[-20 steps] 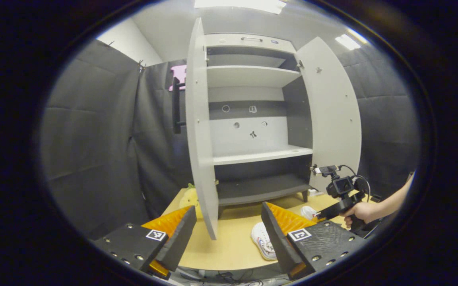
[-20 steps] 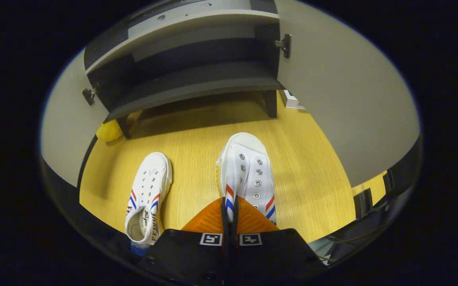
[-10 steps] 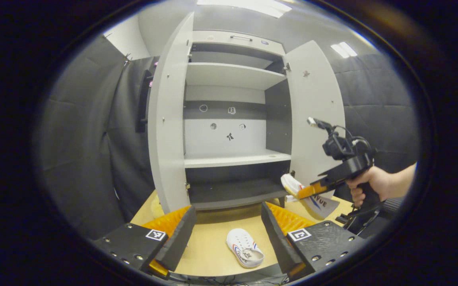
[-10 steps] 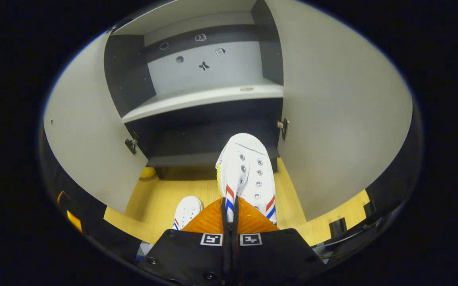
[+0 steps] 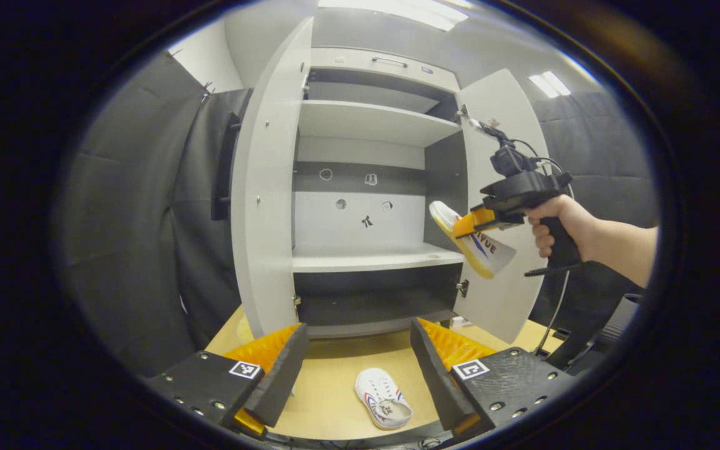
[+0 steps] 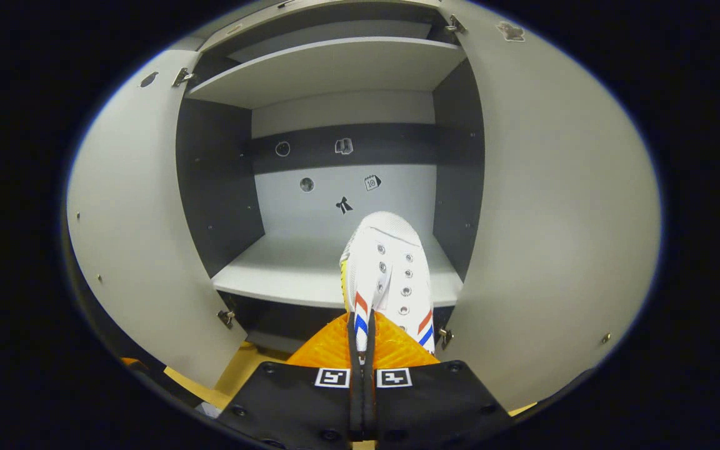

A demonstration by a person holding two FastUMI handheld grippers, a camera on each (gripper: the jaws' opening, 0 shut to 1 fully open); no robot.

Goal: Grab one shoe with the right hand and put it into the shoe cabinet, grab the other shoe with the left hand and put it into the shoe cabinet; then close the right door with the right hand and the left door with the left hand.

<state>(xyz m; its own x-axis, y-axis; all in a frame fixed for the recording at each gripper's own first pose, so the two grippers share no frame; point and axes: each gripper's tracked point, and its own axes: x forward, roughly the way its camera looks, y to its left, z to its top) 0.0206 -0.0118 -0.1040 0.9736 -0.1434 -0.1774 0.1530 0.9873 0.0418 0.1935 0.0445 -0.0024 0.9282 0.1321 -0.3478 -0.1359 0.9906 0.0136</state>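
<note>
Between the two open doors, level with the middle shelf, the right gripper holds one shoe in the air, toe pointing into the cabinet. Its fingers are pinched together on a thin part of the shoe's upper near the heel, so the whole shoe hangs forward of the grip. In the left gripper view the same shoe tilts sole-down just beside the right door, short of the shelf's front edge.

Risks, as I judge them:
- The pinch takes only a narrow strip of canvas. A quick move could let the shoe pivot or slip out before it is over the shelf, and it would fall to the table.
- The shoe sits close to the right door's inner face. Drifting right could knock the door or snag the toe on the cabinet's side wall.
- Releasing too early, with the heel past the shelf's front edge, could tip the shoe off.

The left gripper waits low with fingers apart and nothing between them. The second shoe lies on the table near its front edge, below the left gripper. Both doors stand wide open, and neither shoe is on a shelf yet.
</note>
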